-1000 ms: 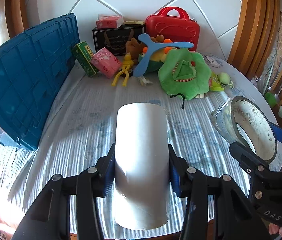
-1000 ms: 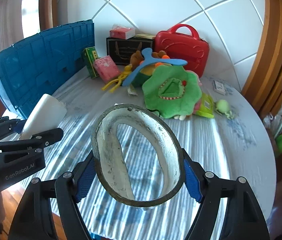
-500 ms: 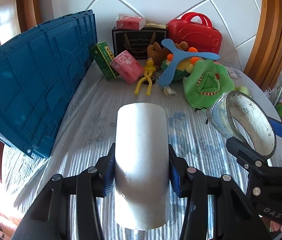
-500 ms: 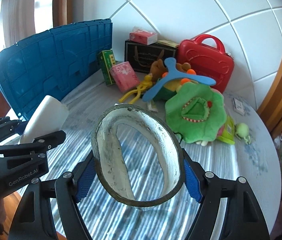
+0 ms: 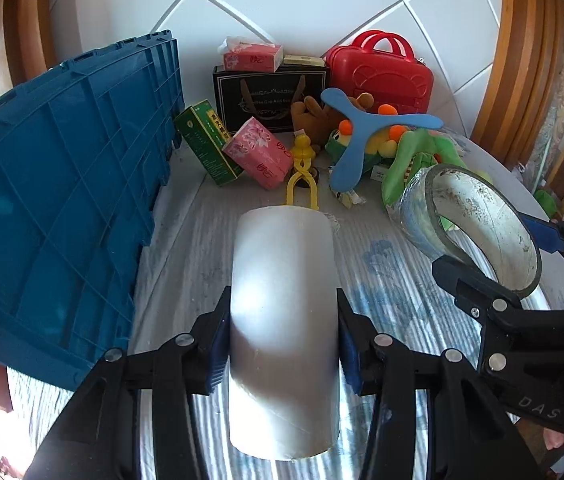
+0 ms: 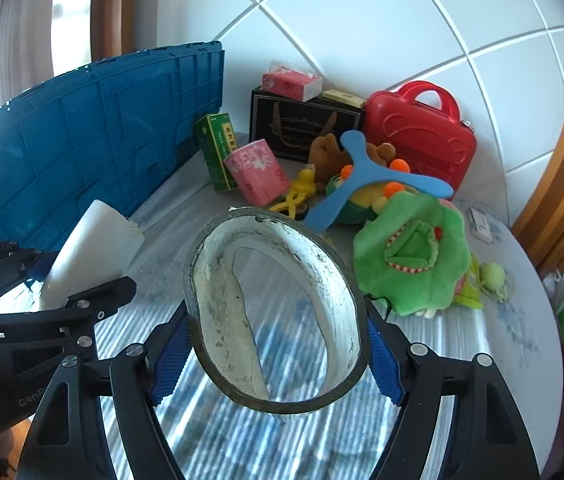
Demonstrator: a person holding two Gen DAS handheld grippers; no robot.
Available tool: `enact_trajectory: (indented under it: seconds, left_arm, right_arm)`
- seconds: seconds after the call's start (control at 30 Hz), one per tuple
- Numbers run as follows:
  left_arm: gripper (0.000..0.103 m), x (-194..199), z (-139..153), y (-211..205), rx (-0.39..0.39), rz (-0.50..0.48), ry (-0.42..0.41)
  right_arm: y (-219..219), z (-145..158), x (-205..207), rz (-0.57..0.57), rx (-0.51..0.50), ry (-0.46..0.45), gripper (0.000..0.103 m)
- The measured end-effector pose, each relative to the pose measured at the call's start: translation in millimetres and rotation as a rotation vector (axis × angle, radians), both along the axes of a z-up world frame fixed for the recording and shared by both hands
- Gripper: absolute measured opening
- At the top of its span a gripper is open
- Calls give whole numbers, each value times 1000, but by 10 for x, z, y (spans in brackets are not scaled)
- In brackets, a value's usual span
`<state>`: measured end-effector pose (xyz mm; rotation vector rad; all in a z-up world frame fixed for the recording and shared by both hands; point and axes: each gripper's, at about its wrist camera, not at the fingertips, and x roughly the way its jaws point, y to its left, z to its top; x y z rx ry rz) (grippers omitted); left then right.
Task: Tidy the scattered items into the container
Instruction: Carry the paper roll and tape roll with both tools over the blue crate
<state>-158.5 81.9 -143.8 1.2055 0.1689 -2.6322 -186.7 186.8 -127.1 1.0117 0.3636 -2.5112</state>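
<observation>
A round table [image 5: 398, 280] with a pale striped cover stands against a white tiled wall [image 6: 362, 20] framed by wooden trim.

Container: a blue crate [image 5: 58, 200] stands tilted on the table at 9 o'clock in the left wrist view, its ribbed outer side facing the camera.

Left gripper [image 5: 282, 344]: pinching a white cylinder [image 5: 282, 320] between its blue pads, held above the table surface. The cylinder lies along the fingers, its far end pointing to 12 o'clock.

Right gripper [image 6: 278, 352]: pinching a tape roll [image 6: 278, 312] across its outer rim, the hollow core facing the camera. In the left wrist view this roll appears at 3 o'clock, just beside the cylinder.

Items at the far side of the table, 12 o'clock in both views:
- red case [image 6: 418, 140], upright against the wall
- black box [image 6: 302, 128] with a pink tissue pack [image 6: 292, 84] on top
- green box [image 6: 218, 152], leaning, touching a second pink tissue pack [image 6: 256, 172]
- yellow figure [image 6: 298, 196]
- blue boomerang [image 6: 366, 176] resting on a pile of plush toys
- green plush [image 6: 410, 256], at 2 o'clock in the right wrist view
</observation>
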Motion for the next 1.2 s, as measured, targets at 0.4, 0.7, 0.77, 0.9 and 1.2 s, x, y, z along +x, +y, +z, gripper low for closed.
enact_trajectory:
  seconds: [0.4, 0.7, 0.77, 0.9, 1.2]
  left_arm:
    - [45, 150, 546, -371, -27, -114, 104]
    - [45, 149, 1031, -372, -86, -73, 186]
    - [45, 216, 1159, -467, -98, -65, 214]
    - [45, 405, 1342, -846, -97, -43, 261]
    - [45, 869, 2028, -2059, -111, -24, 361]
  right_arm:
    - [-417, 388, 160, -112, -16, 66, 77]
    - [-416, 760, 72, -94, -47, 144, 77]
    - [-511, 867, 105, -84, -51, 161, 77]
    - [-881, 1046, 228, -59, -55, 204, 77]
    - [-1952, 1578, 402, -121, -151, 271, 77]
